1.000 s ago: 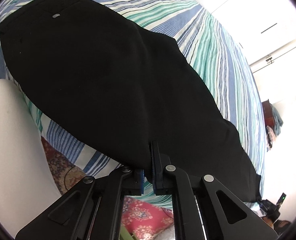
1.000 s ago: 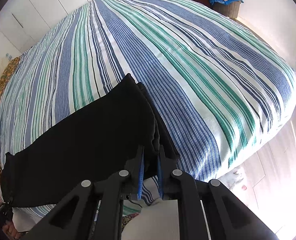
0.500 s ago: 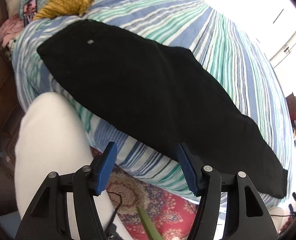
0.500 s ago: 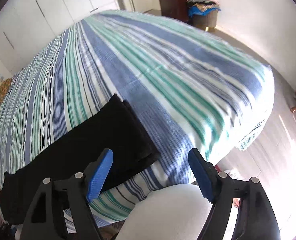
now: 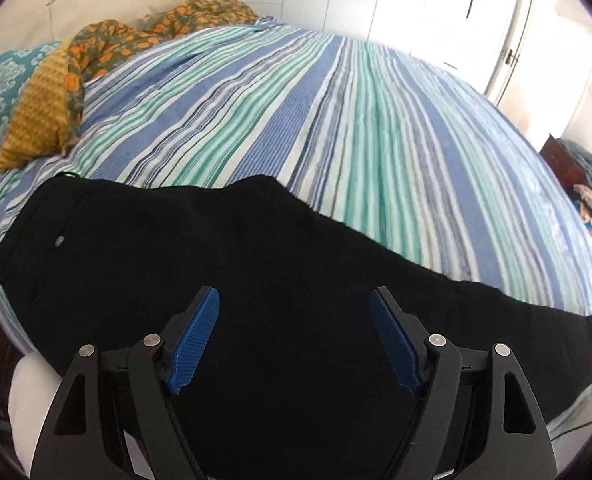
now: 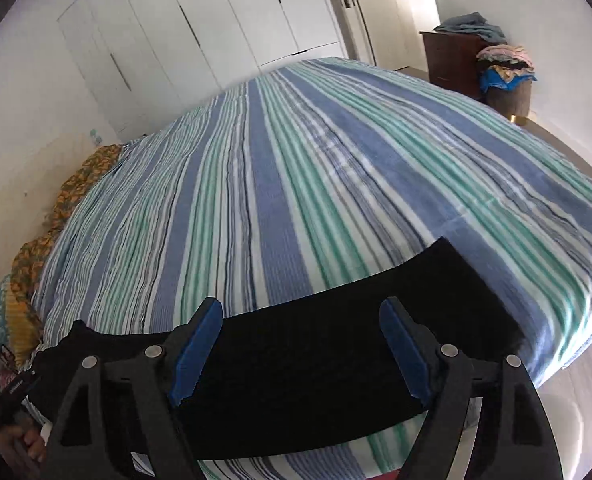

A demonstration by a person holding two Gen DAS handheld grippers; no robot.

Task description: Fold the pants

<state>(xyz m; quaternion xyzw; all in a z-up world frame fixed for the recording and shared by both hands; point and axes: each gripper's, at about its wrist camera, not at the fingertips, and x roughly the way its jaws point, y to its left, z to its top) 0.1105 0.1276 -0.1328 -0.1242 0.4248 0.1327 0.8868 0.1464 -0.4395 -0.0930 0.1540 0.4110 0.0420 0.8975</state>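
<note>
Black pants (image 5: pixel 256 264) lie flat along the near edge of a striped bed, waist with a small button to the left, leg hems to the right. My left gripper (image 5: pixel 296 320) is open and empty above the middle of the pants. In the right wrist view the pants (image 6: pixel 315 360) stretch across the near bed edge, hem end at the right. My right gripper (image 6: pixel 299 336) is open and empty above the leg part.
The blue, green and white striped bedspread (image 5: pixel 355 128) covers the bed. Yellow and orange floral pillows (image 5: pixel 96 56) lie at the head. White wardrobe doors (image 6: pixel 216 32) stand behind. A dark dresser with piled clothes (image 6: pixel 475 52) stands at the far right.
Both grippers were shut on the pants' near edge a second ago; they let go, opened, and lifted up and tilted over the bed. The pants now lie flat.
</note>
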